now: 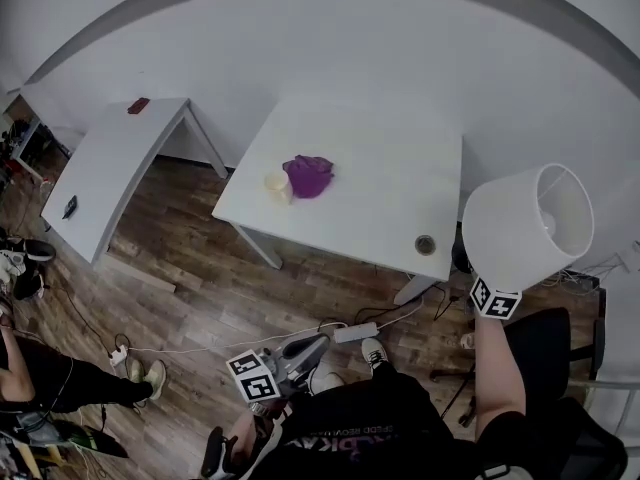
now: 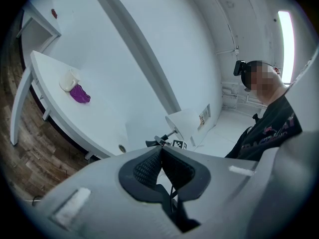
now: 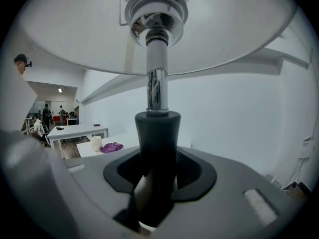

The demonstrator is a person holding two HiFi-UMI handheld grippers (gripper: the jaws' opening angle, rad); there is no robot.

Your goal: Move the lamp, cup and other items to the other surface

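My right gripper (image 1: 495,298) is shut on the lamp's black stem (image 3: 158,133) and holds the lamp in the air to the right of the white table (image 1: 390,178). Its white shade (image 1: 527,226) tilts up and to the right, and fills the top of the right gripper view as the shade's underside (image 3: 149,29). A cream cup (image 1: 277,185) and a crumpled purple cloth (image 1: 308,175) sit together on the table's left part. My left gripper (image 1: 270,368) hangs low near my legs, shut with nothing in it (image 2: 160,151).
A second white table (image 1: 110,168) stands to the left with a small dark object (image 1: 70,206) and a red one (image 1: 138,105) on it. Cables and a power strip (image 1: 355,332) lie on the wooden floor. A person (image 1: 40,383) sits at the left edge.
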